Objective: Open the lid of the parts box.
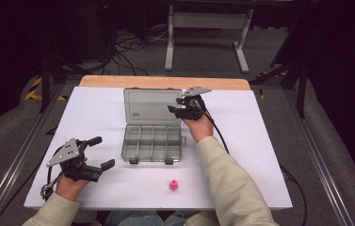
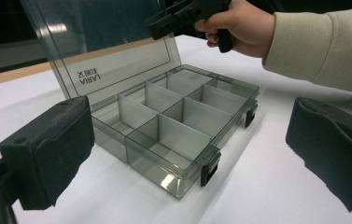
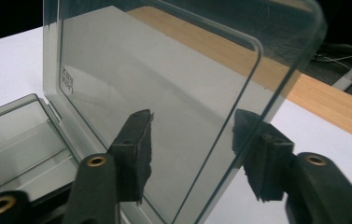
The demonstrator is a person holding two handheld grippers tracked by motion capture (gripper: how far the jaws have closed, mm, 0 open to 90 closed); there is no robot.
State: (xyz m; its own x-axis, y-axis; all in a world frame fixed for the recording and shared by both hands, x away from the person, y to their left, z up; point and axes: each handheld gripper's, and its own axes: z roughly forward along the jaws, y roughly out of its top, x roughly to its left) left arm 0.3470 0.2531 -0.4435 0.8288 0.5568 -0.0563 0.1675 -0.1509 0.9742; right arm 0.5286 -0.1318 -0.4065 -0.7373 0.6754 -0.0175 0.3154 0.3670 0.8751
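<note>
While the left tongs (image 1: 100, 153) gape idle, the right tongs (image 3: 190, 154) loosely straddle the box's smooth transparent lid (image 3: 164, 93).

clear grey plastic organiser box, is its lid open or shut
Open. The clear grey plastic organiser box has its lid swung up and back, its empty compartments uncovered; the right gripper straddles the lid's edge.

The high view looked down on the whole tabletop (image 1: 260, 141); both gripper views sat low and close, sharing the compartment box (image 2: 183, 116) and its raised lid (image 3: 164, 93).
</note>
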